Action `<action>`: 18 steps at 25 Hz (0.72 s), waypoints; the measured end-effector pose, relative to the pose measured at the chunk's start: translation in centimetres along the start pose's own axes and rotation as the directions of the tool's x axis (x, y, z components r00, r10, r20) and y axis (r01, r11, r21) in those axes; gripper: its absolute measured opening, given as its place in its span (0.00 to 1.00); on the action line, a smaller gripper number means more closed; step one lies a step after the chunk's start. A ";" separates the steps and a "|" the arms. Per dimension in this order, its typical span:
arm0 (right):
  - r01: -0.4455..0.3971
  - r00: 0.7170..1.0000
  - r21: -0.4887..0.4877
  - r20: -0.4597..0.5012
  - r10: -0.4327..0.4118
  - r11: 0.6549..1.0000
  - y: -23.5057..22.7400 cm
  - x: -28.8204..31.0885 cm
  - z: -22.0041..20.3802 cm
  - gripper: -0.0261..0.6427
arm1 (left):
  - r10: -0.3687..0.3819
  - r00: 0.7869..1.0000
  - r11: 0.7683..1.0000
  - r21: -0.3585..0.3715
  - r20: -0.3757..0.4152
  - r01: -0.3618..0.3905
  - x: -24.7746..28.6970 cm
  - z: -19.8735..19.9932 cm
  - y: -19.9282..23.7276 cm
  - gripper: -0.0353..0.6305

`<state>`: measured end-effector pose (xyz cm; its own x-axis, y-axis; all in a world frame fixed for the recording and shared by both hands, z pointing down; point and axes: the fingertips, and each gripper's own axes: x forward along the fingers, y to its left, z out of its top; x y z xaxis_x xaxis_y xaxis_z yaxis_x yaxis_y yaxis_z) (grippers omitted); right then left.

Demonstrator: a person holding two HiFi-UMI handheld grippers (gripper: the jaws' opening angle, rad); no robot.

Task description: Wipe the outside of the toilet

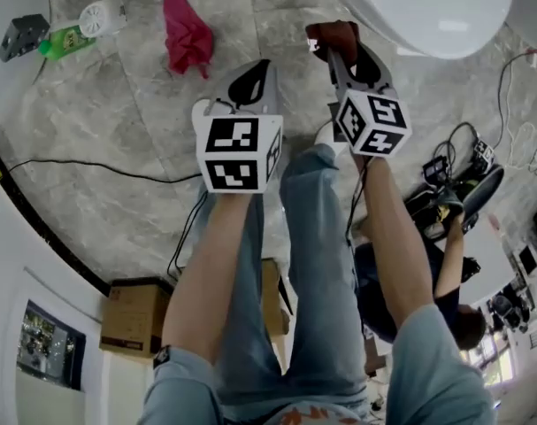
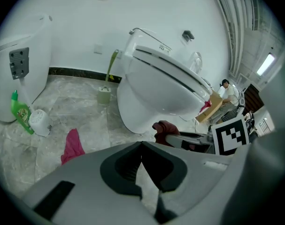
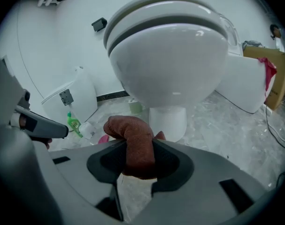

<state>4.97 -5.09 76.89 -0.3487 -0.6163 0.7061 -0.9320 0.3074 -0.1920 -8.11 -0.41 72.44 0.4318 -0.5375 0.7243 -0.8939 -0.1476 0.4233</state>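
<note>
Right gripper view: gripper pinches brown cloth, seemingly off toilet

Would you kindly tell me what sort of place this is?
Likely a bathroom, perhaps a mock-up in a workspace: there is a white toilet, a toilet brush and a green bottle, though loose cables cross the floor.

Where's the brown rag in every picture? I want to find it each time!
Head view: the brown rag is at the top middle, just left of the white toilet.
Left gripper view: the rag is just right of centre, below the toilet bowl.
Right gripper view: the rag is low in the centre, clamped between the jaws, in front of the bowl.
Shared landmark: the white toilet.
</note>
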 end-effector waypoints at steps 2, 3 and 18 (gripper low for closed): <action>-0.022 1.000 -0.012 0.022 0.022 1.000 1.4 1.9 0.7 0.26 | 0.006 1.000 1.000 0.003 0.031 -0.006 0.4 0.9 1.9 0.05; -0.030 0.999 -0.018 0.035 0.031 0.999 2.0 2.7 1.2 0.26 | 0.005 0.999 1.000 0.013 0.049 -0.006 0.5 1.5 2.5 0.05; -0.041 0.965 0.030 0.261 0.032 0.999 4.2 10.6 6.4 0.26 | -0.041 0.987 0.997 0.068 0.153 0.031 3.5 0.6 6.1 0.05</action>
<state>-3.32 -14.97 79.21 -0.3921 -0.7740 0.4973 -0.9194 0.3109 -0.2410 -12.10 -3.65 77.22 0.4447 -0.6516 0.6146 -0.8862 -0.2205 0.4074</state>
